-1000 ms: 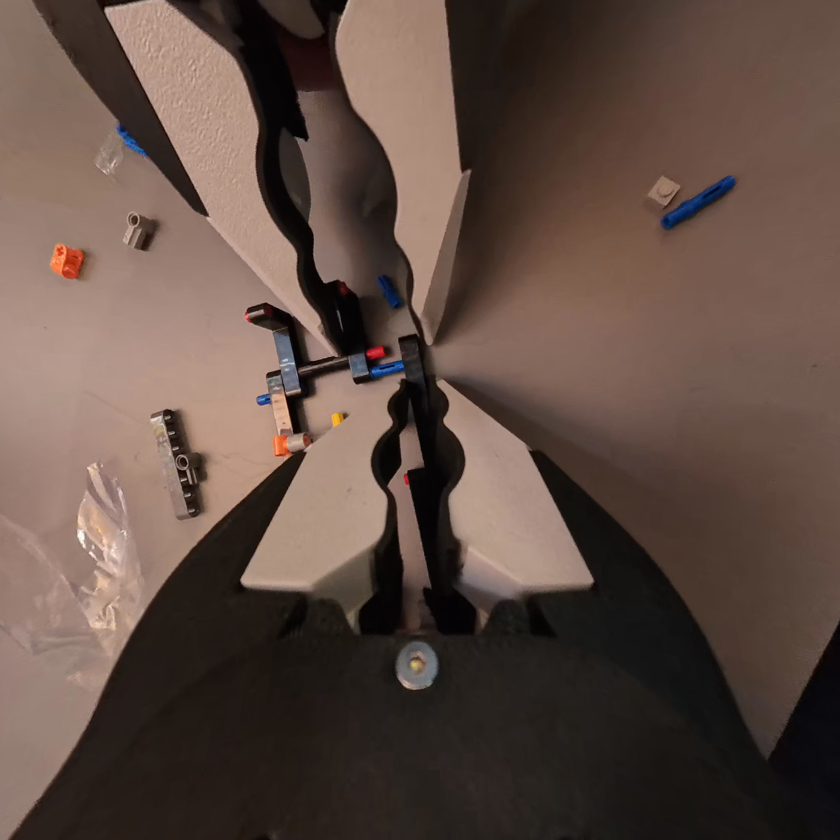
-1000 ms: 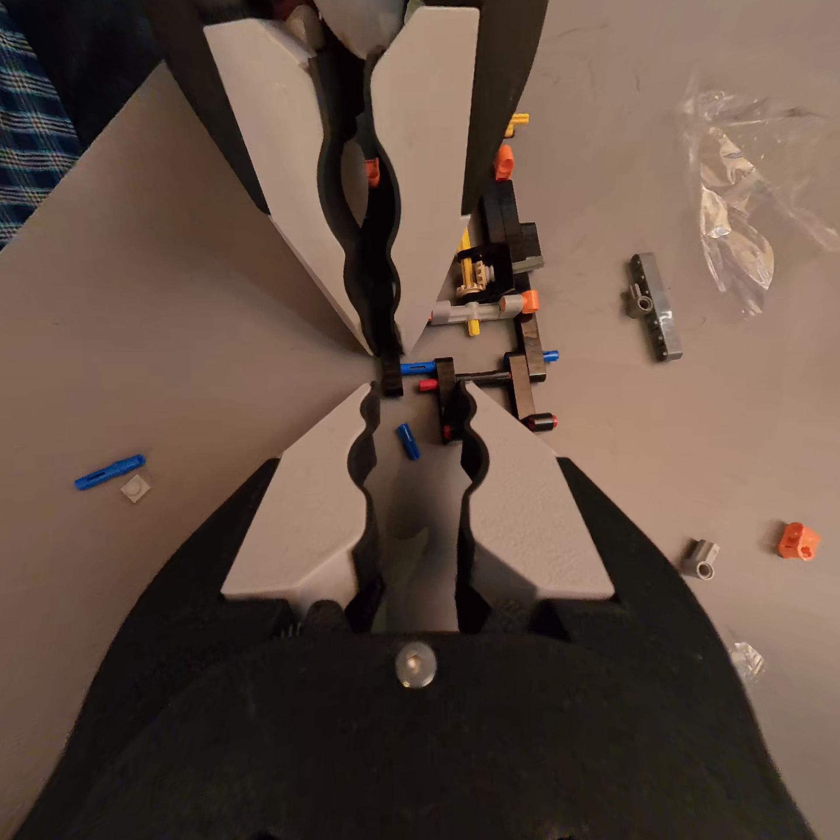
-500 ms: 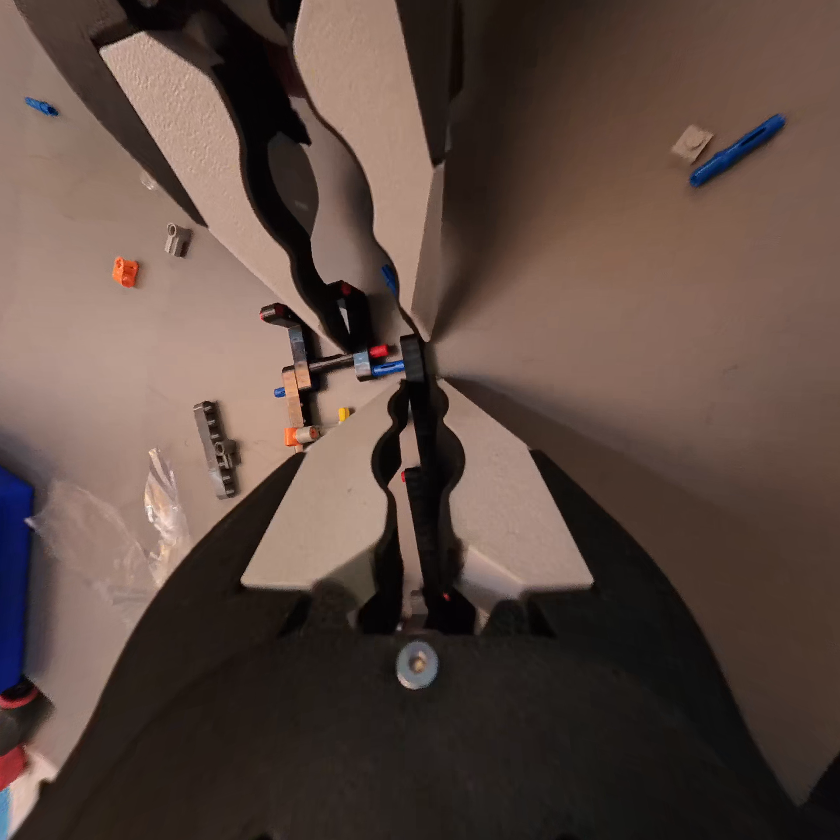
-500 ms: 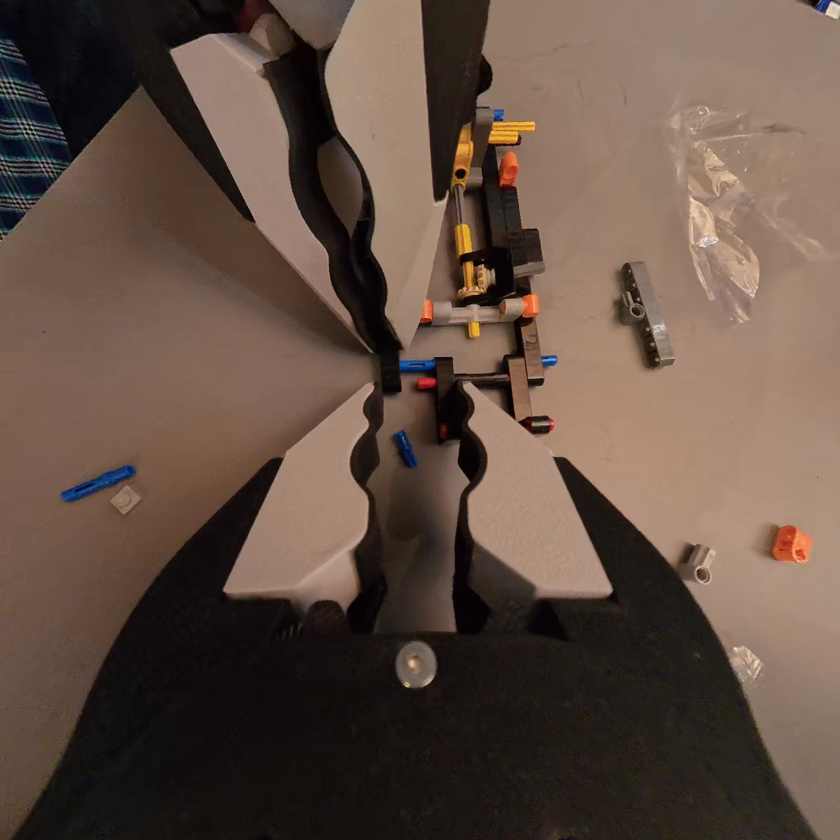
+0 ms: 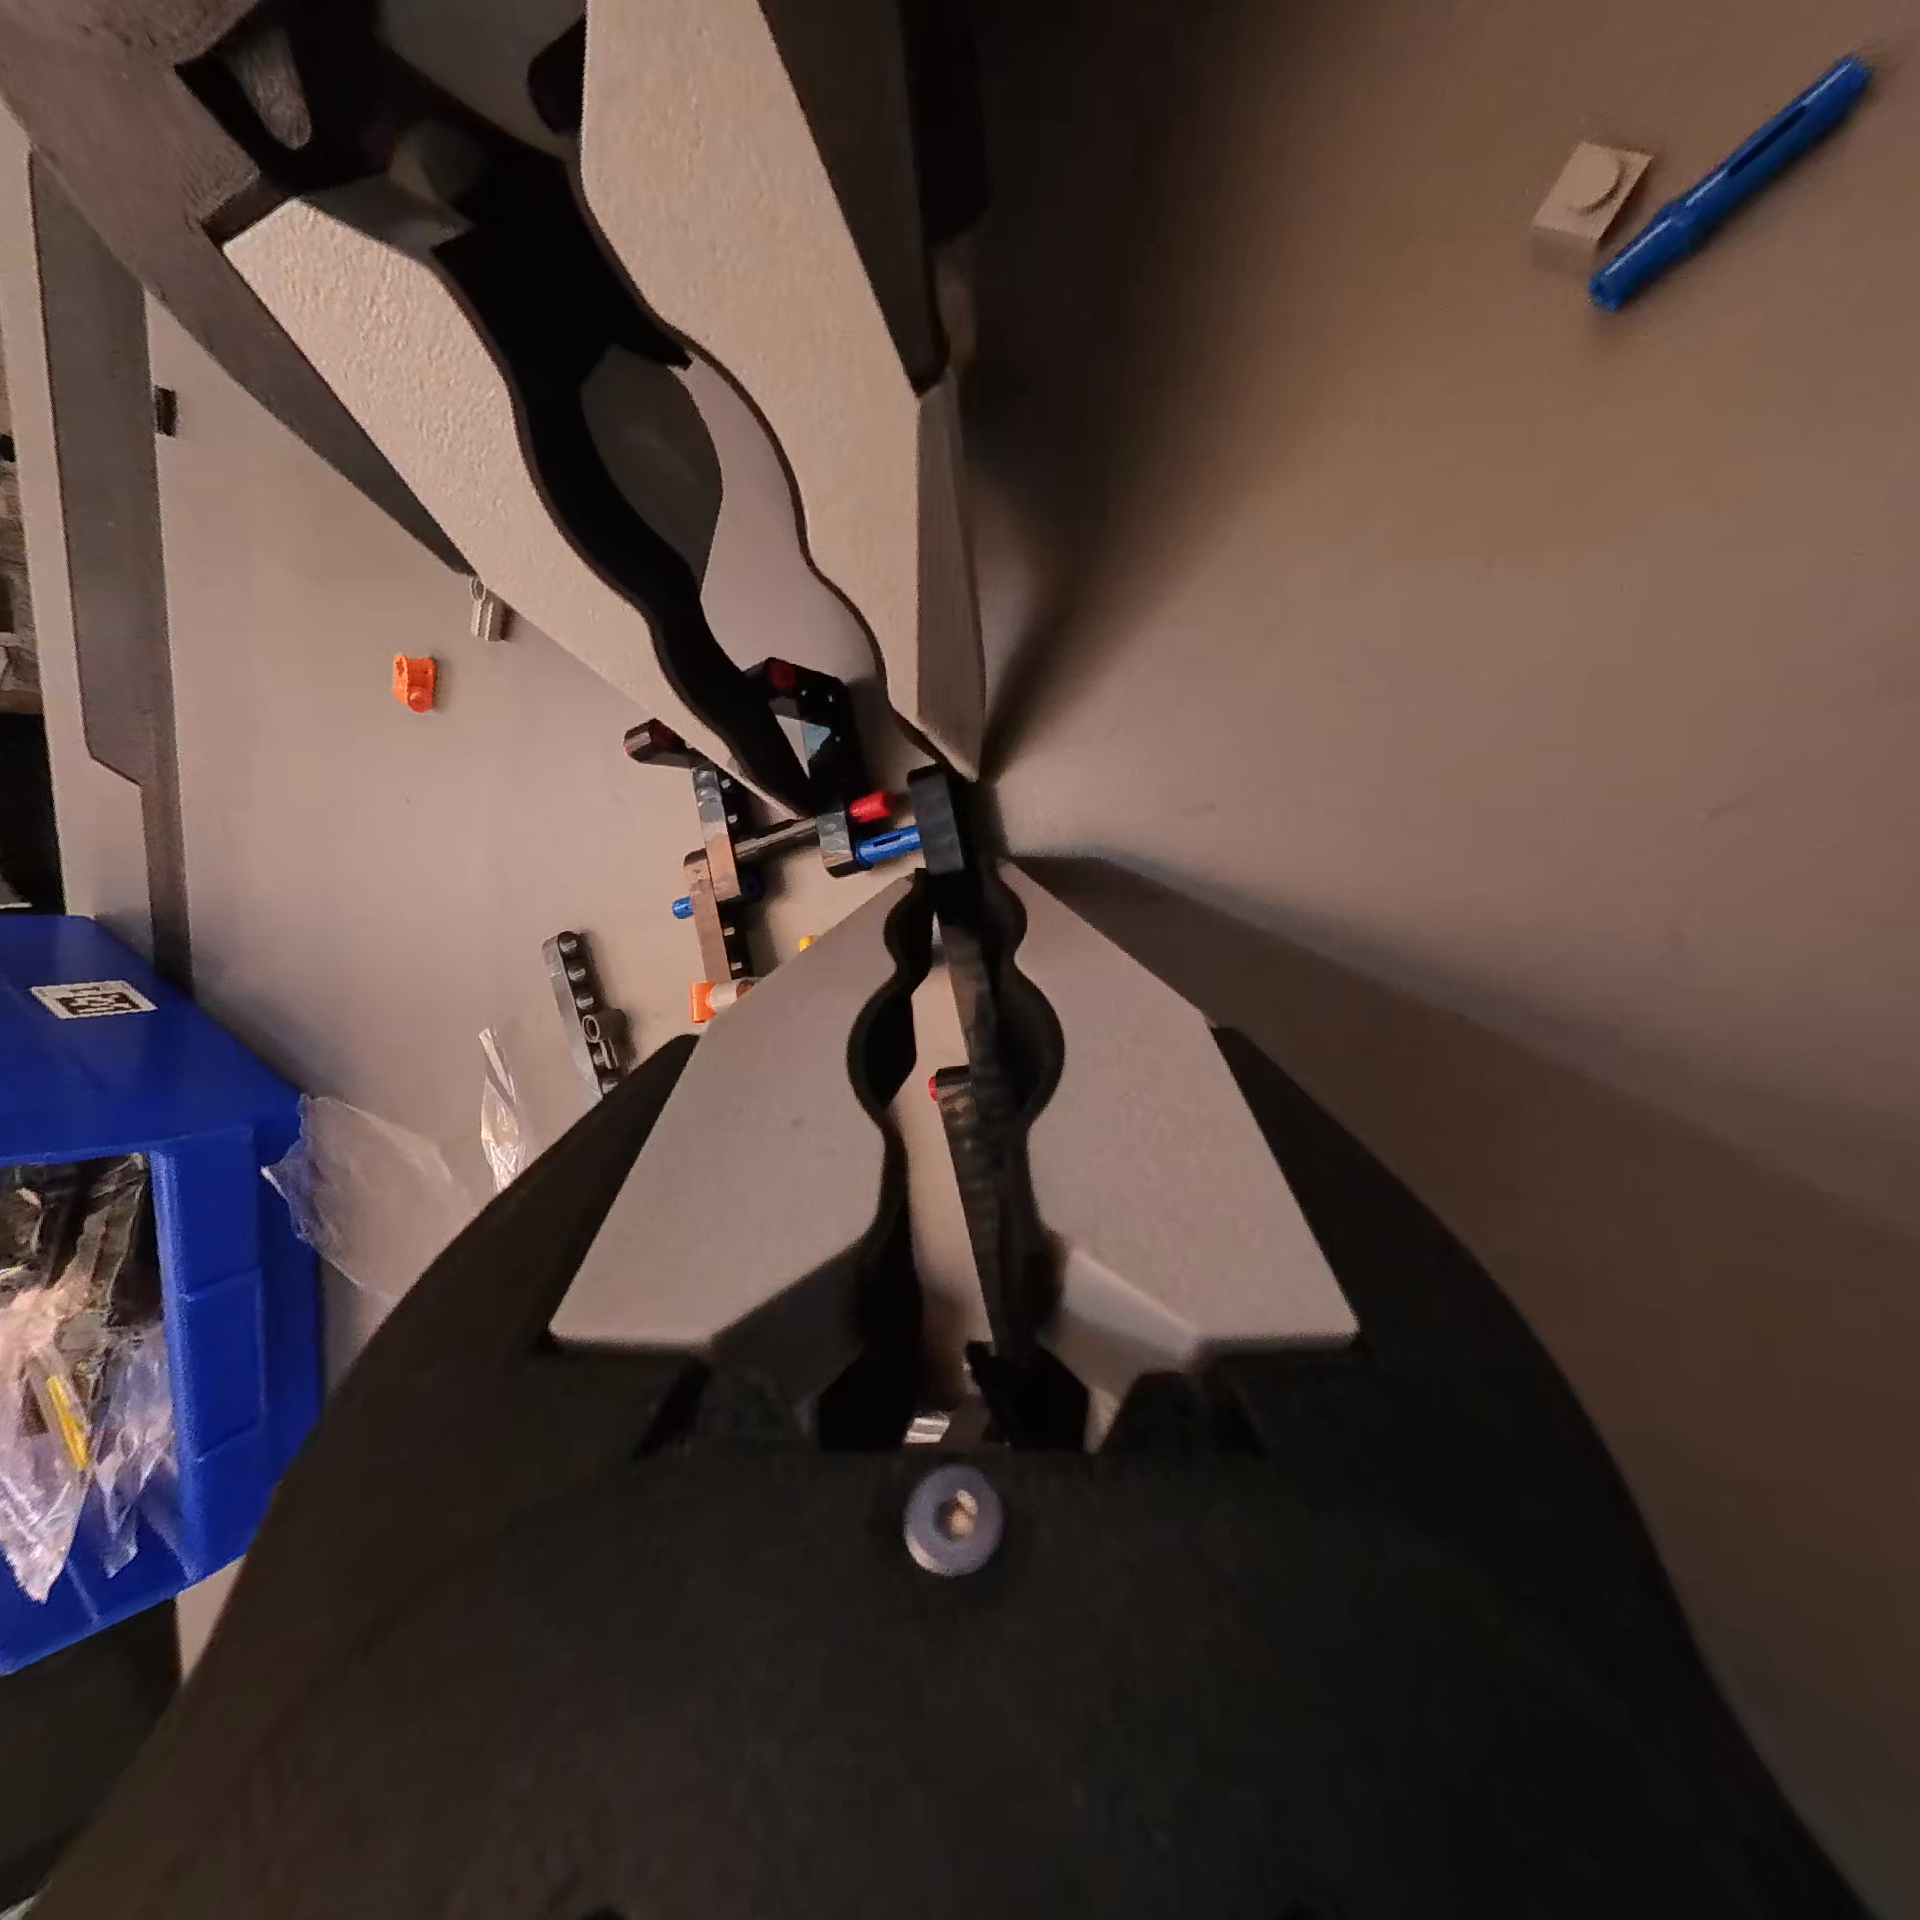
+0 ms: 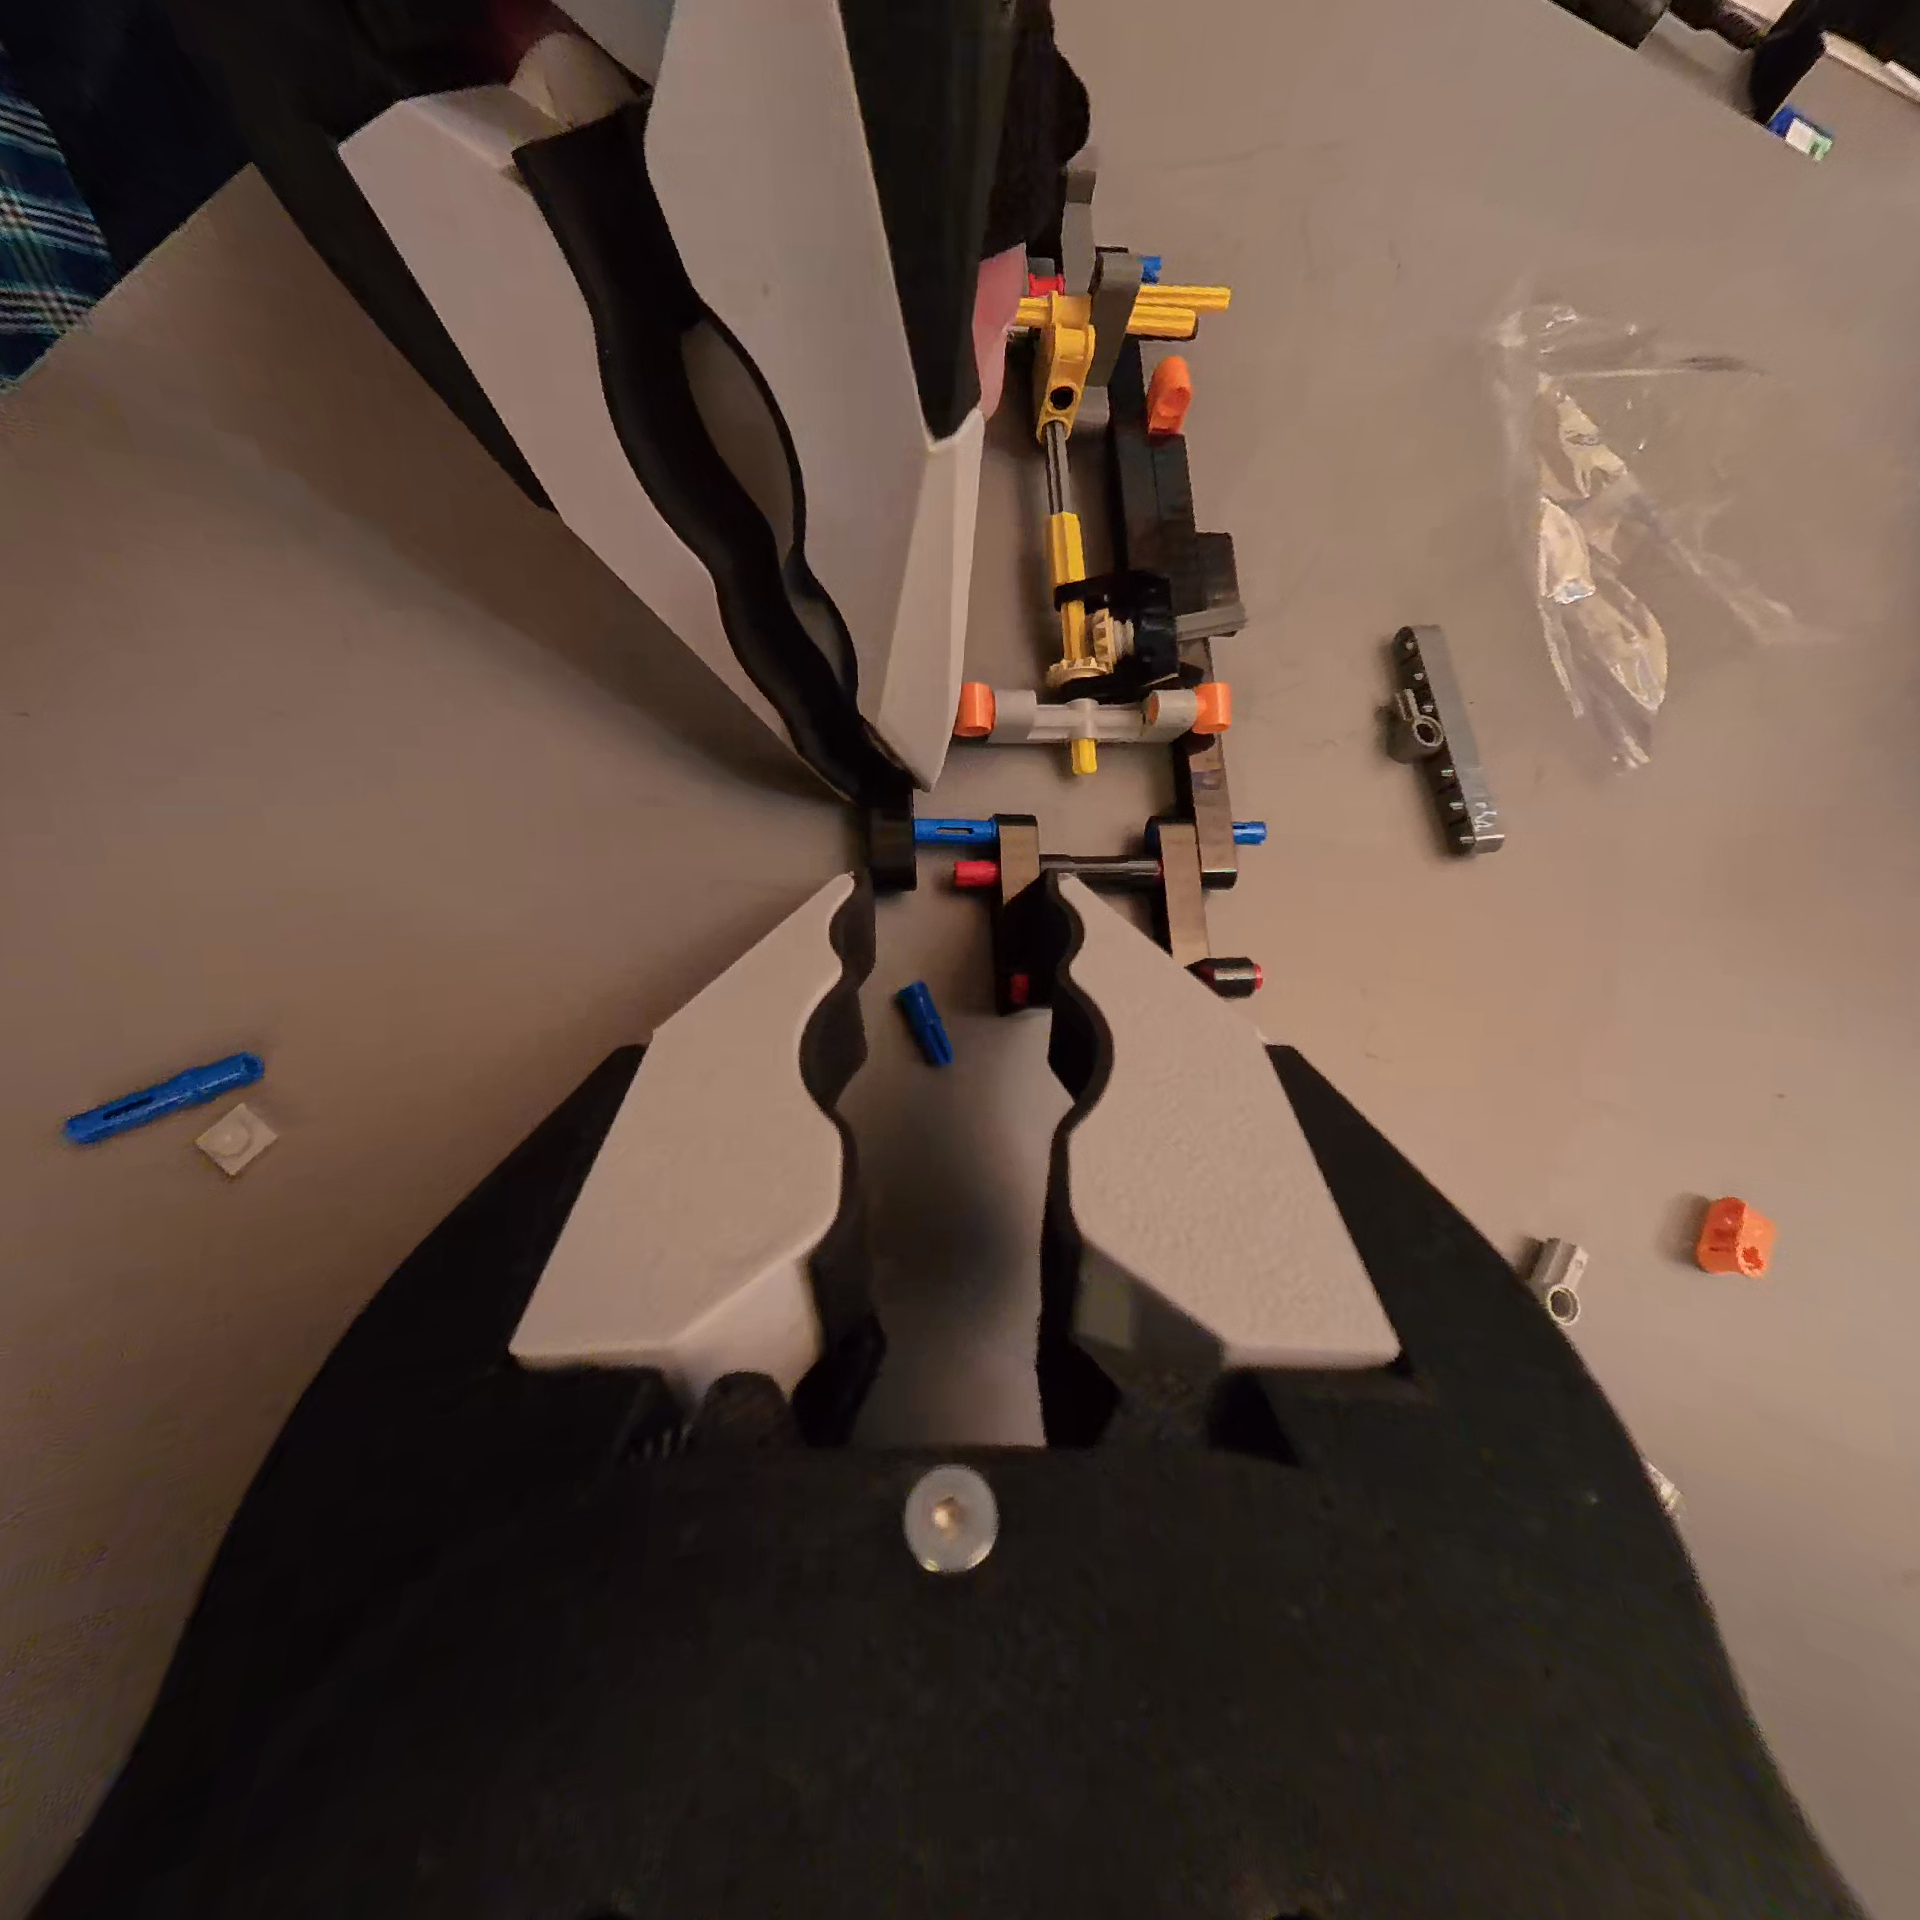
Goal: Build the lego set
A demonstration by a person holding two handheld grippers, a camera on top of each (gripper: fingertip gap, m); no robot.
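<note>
Pressing a black beam onto the chassis's blue pin

Your left gripper [image 5: 951,883] is pinching the black beam [image 5: 977,1049] at the lego chassis [image 6: 1122,665] end; your right gripper [image 6: 956,904], fingers spread, is bracing beside it. You're likely needing a straight push next.

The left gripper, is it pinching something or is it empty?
Pinching. The left gripper is shut on a long black beam, whose end sticks out past its fingertips.
</note>
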